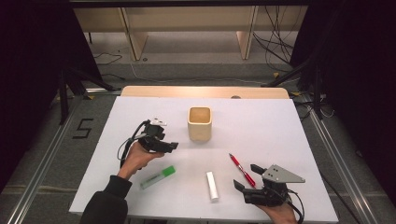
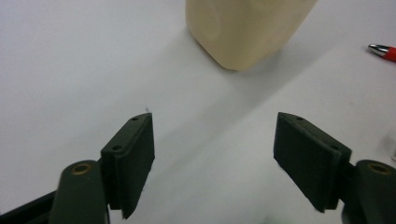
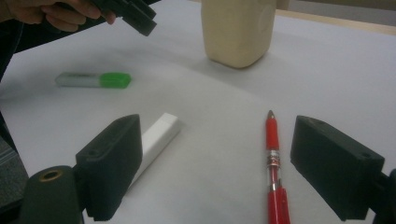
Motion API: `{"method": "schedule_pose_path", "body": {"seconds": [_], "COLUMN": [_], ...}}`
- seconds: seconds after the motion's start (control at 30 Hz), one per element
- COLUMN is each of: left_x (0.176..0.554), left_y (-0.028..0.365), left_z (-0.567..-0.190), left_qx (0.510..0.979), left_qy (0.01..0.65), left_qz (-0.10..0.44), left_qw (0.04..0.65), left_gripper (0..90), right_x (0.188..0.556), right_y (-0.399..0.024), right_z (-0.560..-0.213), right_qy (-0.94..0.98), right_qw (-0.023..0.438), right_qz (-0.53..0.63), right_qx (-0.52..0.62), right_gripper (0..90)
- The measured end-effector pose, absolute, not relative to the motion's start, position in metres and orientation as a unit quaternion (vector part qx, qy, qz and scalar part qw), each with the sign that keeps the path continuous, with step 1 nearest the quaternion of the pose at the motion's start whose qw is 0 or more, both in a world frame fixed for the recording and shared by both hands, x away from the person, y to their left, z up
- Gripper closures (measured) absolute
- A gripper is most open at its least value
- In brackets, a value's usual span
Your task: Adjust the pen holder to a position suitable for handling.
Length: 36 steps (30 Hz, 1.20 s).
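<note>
The left gripper (image 1: 173,146) hovers with jaws wide apart and empty, aimed at the cream cup (image 1: 200,123). The right gripper (image 1: 245,176) rests low, jaws apart around the red pen (image 1: 242,170).

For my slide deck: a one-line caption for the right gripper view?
Open hand-held gripper straddling a red pen, cream cup beyond.

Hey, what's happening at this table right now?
A person holds a gripper in each hand over a white table. The left gripper, jaws open and empty, hovers beside the cream cup. The right gripper sits open around the red pen. A green highlighter and white stick lie loose.
</note>
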<state>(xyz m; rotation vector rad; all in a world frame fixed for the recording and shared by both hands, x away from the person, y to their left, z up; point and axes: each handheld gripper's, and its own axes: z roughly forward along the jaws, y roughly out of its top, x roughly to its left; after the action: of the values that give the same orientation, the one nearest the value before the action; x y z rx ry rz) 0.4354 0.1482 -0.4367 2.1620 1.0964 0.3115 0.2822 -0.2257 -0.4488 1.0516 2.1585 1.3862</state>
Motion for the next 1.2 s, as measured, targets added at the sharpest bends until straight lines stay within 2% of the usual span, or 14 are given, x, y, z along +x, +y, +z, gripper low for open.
{"method": "schedule_pose_path", "body": {"seconds": [0.23, 1.2], "left_x": [0.424, 0.392], "left_y": [0.16, 0.165], "left_z": [-0.435, -0.427], "left_qx": [0.832, 0.855], "left_qy": [0.42, 0.393], "left_qz": [0.11, 0.087], "left_qw": [0.345, 0.328], "left_gripper": [23.2, 16.1], "right_x": [0.282, 0.283], "right_y": [-0.226, -0.23], "right_z": [-0.449, -0.45], "right_qy": [0.764, 0.764], "right_qw": [0.183, 0.182], "right_qz": [0.493, 0.493], "right_qx": [0.374, 0.374], "right_gripper": [17.5, 17.4]}}
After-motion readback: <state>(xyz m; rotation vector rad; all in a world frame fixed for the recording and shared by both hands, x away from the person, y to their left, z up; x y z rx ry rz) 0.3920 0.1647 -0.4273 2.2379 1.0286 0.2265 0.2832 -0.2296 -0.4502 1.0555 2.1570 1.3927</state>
